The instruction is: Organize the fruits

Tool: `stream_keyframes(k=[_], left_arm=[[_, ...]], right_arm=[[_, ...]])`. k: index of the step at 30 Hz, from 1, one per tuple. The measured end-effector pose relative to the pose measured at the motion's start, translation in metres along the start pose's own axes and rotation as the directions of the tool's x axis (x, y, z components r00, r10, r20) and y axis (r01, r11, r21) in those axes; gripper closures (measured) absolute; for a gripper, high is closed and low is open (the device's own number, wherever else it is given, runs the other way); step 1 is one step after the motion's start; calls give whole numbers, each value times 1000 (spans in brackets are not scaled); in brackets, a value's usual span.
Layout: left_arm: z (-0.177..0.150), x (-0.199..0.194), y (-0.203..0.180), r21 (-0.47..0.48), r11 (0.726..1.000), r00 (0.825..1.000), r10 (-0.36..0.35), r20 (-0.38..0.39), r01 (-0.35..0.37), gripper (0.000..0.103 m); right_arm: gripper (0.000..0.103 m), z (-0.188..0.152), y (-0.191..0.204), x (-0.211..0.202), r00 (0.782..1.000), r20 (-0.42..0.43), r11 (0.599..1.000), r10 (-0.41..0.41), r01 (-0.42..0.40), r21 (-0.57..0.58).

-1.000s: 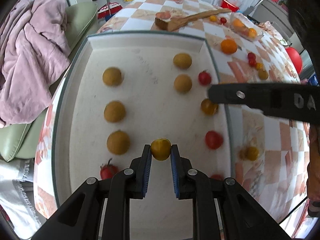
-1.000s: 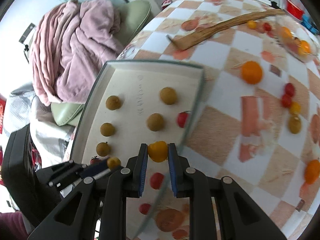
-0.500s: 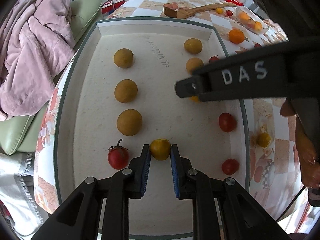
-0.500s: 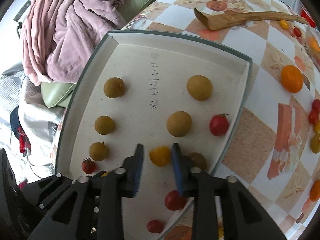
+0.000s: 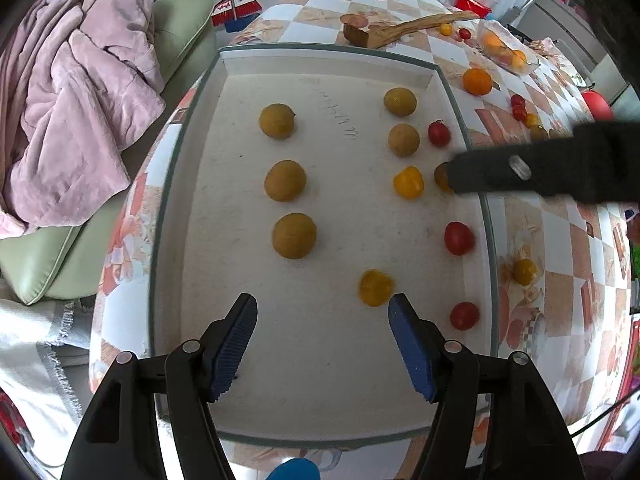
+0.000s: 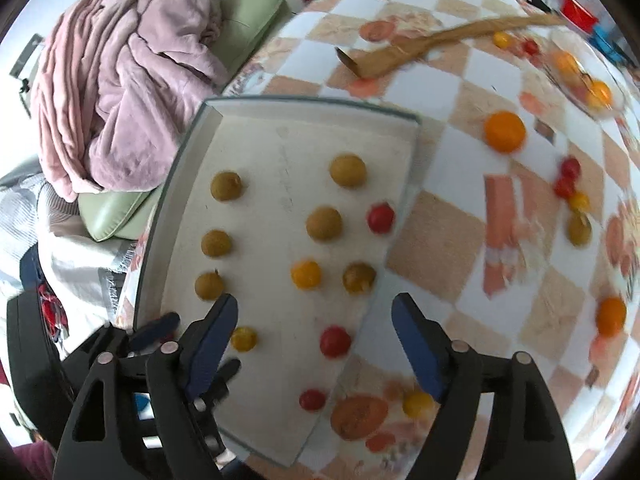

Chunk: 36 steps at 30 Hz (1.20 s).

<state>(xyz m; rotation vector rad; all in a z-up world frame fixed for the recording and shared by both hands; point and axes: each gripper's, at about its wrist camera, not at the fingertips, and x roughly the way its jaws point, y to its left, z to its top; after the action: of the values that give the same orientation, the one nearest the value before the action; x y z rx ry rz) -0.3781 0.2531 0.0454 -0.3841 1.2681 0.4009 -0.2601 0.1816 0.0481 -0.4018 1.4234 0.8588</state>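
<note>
My left claw hangs low over the near end of a white tray, its two blue-padded fingers spread wide with nothing between them. A small yellow tomato lies on the tray floor just ahead of the right-hand finger, apart from both pads.

The tray is my landmark. Along its left side three brown round fruits stand in a column: the far one, the middle one and the near one. Toward its right side two more brown fruits sit one behind the other at the far end, and a brighter yellow tomato lies just nearer than them. Along the tray's right wall there are red cherry tomatoes: one far, one midway, one near.

My right claw hovers over the tray's near right corner, fingers also spread wide and empty. From the left camera one of its black fingers crosses above the tray's right wall, partly covering a dark yellowish fruit there.

Beyond the tray's right wall, on the checkered tablecloth, lie an orange, several small red and yellow tomatoes, and a wooden scoop past the far edge. A pink blanket is heaped on a green cushion to the tray's left.
</note>
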Motion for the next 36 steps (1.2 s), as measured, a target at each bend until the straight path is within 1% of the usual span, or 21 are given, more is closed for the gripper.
stream_keyframes(k=[1, 2, 3, 4, 7, 10, 14, 18, 20, 25, 36], left_arm=[[0, -2, 2, -4, 1000, 1000, -1, -4, 1, 18], [0, -5, 3, -8, 1000, 1000, 0, -2, 0, 1], [-3, -11, 3, -10, 1000, 1000, 4, 9, -3, 1], [-4, -15, 3, -7, 1000, 1000, 6, 15, -6, 1], [-6, -18, 5, 0, 1000, 1000, 11, 1, -11, 1], [-6, -22, 10, -7, 1000, 1000, 19, -15, -20, 1], [-13, -36, 13, 9, 998, 998, 57, 12, -57, 1], [-16, -46, 16, 19, 997, 997, 81, -14, -81, 1], [-18, -50, 18, 23, 997, 997, 79, -25, -79, 1], [-18, -59, 18, 40, 997, 996, 74, -46, -72, 1], [-20, -80, 10, 85, 993, 996, 83, -43, -79, 1]], right_arm=[[6, -5, -1, -4, 1000, 3, 1000, -19, 19, 3], [2, -10, -1, -6, 1000, 5, 1000, -29, 29, 7], [0, -14, -4, -10, 999, 7, 999, -32, 32, 13], [0, -18, -5, -12, 999, 3, 999, -34, 34, 23], [0, -24, -5, -16, 999, -11, 999, -38, 38, 38], [0, -32, -2, -20, 997, -28, 997, -67, 68, 23], [0, -42, 5, -23, 993, -54, 995, -101, 100, -8], [0, -50, 15, -30, 990, -64, 992, -127, 125, -30], [0, -53, 22, -33, 987, -72, 989, -141, 138, -47], [0, -58, 34, -47, 988, -58, 989, -145, 142, -50], [0, -69, 43, -66, 989, -40, 989, -145, 144, -17]])
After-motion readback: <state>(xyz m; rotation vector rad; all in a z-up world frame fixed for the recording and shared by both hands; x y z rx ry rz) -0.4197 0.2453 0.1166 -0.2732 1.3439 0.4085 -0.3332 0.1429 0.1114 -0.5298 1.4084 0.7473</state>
